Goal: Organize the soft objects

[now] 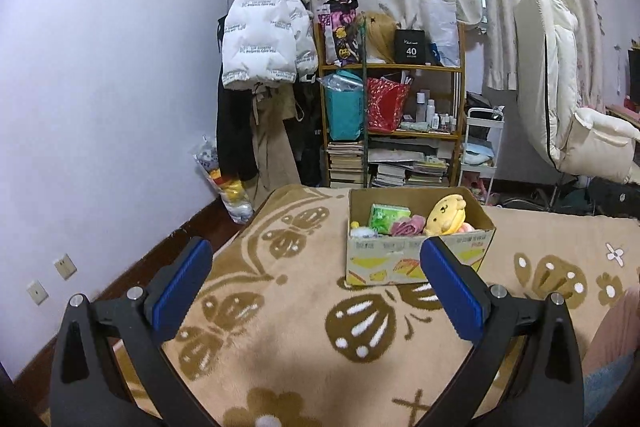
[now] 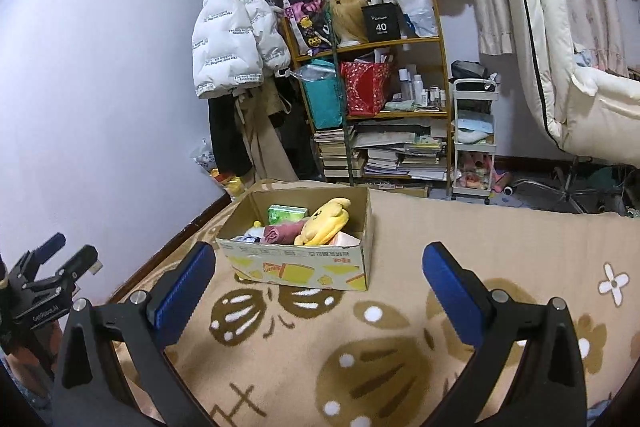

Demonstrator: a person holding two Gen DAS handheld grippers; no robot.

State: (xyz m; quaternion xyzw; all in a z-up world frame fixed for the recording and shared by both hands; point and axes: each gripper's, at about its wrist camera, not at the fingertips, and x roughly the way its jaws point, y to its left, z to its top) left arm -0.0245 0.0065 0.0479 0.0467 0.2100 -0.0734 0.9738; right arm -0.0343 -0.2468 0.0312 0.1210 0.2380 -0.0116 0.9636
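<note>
A cardboard box (image 1: 416, 259) stands open on a tan blanket (image 1: 288, 291) patterned with brown butterflies and flowers, and everything else is easiest placed against that box. Inside it lie the soft things: a yellow plush toy (image 1: 444, 217) slumped against the box's right inner side, a rolled pink-mauve cloth (image 1: 406, 227) just to the left of the plush, a green packet (image 1: 388, 217) behind the cloth toward the box's back wall, and something small and white (image 1: 362, 231) in the front left corner that is too small to make out. The left gripper (image 1: 316, 291) hangs in front of the box, above the blanket, its blue-padded fingers (image 1: 184, 287) spread wide with nothing between them; its right finger overlaps the box's front right corner in the left wrist view, though contact cannot be judged. The right gripper (image 2: 320, 295) likewise sits in front of the box and off to its right, jaws spread wide and empty over the blanket. Behind the box, against the far wall, stands a wooden shelf (image 2: 400, 115) stacked with books, bags and bottles; to the left of the shelf a white puffer jacket (image 2: 232, 39) hangs, and to its right a small white cart (image 2: 474, 135) and a cream padded chair (image 2: 560, 47).
</note>
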